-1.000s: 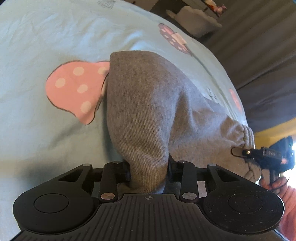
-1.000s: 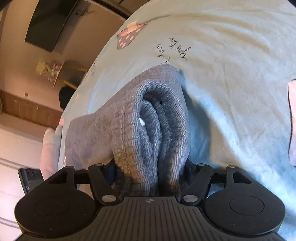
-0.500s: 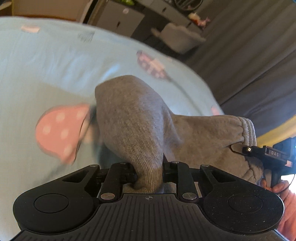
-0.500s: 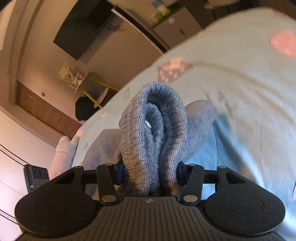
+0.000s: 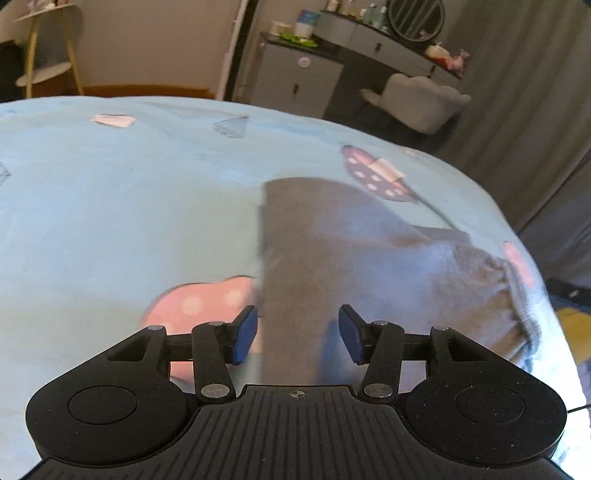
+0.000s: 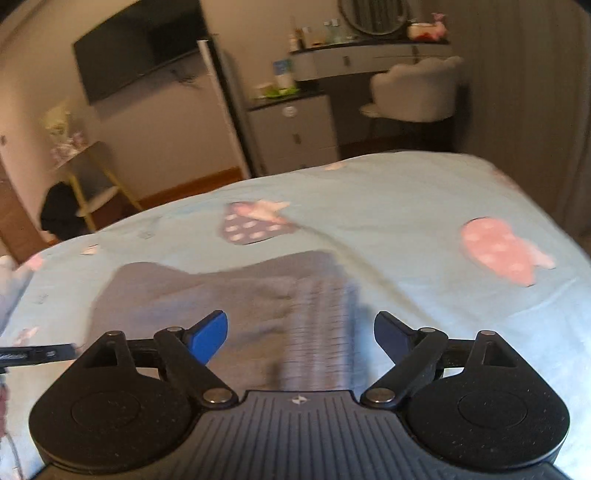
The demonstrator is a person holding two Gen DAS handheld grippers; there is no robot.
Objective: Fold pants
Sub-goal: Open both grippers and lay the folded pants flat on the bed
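The grey pants (image 5: 332,254) lie folded on the light blue bedsheet (image 5: 110,206). In the left wrist view my left gripper (image 5: 297,332) is open, its blue pads either side of the near end of the fabric, gripping nothing. In the right wrist view the pants (image 6: 266,295) show their ribbed waistband (image 6: 325,310) at the right. My right gripper (image 6: 301,336) is open just above that waistband and holds nothing. Both views are blurred by motion.
The sheet has pink (image 6: 498,251) and purple (image 6: 255,225) mushroom prints. Beyond the bed stand a grey cabinet (image 5: 299,81), a vanity with a round mirror (image 5: 413,18), a padded chair (image 6: 413,88), a wall television (image 6: 140,48) and a yellow-legged side table (image 5: 48,55).
Both grippers have let go of the pants and opened. The fabric has dropped flat onto the bed, and both cameras have tilted up so the room shows.
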